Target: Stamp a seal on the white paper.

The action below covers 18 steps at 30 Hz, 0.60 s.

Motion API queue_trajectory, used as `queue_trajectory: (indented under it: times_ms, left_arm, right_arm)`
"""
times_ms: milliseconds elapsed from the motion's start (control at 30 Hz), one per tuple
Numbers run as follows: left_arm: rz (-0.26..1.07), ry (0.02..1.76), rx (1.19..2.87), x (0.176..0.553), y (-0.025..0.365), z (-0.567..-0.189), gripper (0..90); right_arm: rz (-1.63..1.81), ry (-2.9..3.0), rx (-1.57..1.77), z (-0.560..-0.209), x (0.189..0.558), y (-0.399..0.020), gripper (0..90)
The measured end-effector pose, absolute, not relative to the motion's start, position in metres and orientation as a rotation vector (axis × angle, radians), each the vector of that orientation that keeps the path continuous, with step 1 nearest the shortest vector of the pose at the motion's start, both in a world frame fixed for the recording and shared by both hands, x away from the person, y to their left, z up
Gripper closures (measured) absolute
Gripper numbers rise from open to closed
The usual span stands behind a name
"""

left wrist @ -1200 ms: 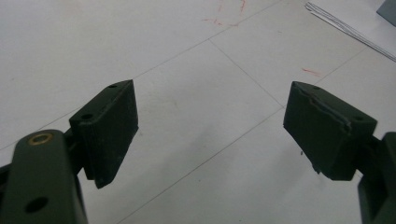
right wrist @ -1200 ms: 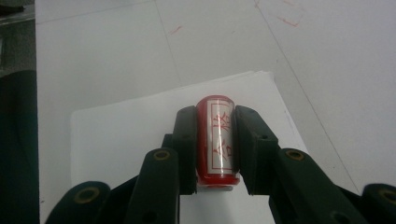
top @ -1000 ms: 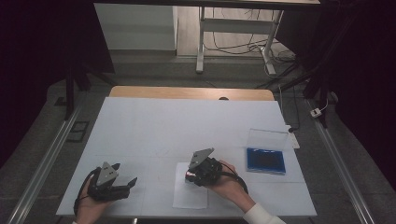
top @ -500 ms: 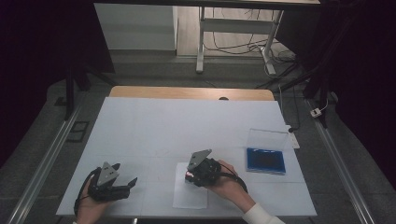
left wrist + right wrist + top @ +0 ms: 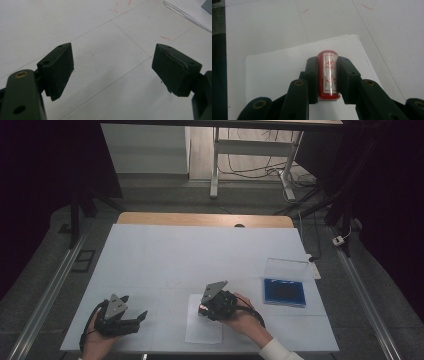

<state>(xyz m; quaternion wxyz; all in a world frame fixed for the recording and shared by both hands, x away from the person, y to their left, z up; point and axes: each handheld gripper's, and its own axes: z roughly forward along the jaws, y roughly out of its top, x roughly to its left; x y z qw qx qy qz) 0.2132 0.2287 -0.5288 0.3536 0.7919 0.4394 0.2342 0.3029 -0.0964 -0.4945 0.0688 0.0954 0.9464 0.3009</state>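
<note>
From above I see both my tools low on the white table (image 5: 200, 255): my left gripper (image 5: 135, 319) rests near the front left corner, and my right gripper (image 5: 205, 309) sits over a stack of white paper (image 5: 202, 332) near the front edge, with my hand (image 5: 245, 317) behind it. That high view also takes in a blue pad in a clear open case (image 5: 285, 291) off to the right of my right hand, well apart from the paper. What I am pinching is too small to make out from up there, apart from a speck of red at the tip. The right gripper view settles it: my right gripper (image 5: 327, 75) has its two black pads pressed against the sides of a red stamp (image 5: 328, 75), a short cylinder with a pale label printed with red characters, lying lengthwise between the pads and pointing away from me. It hangs over the near part of the paper stack (image 5: 277, 67); whether it touches the sheet I cannot tell. The left gripper view shows my left gripper (image 5: 112, 67) spread wide, with bare white tabletop (image 5: 105, 30) between its pads.
</note>
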Motion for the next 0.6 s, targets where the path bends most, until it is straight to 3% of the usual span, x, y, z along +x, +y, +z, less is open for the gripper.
queue_trajectory:
  times_ms: [600]
  left_arm:
    - [0.604, 1.144, 2.049, 0.2131, 0.2278, -0.5297, 17.8]
  right_arm:
    - [0.942, 2.848, 0.295, -0.4968, 0.3044, -0.0994, 70.9]
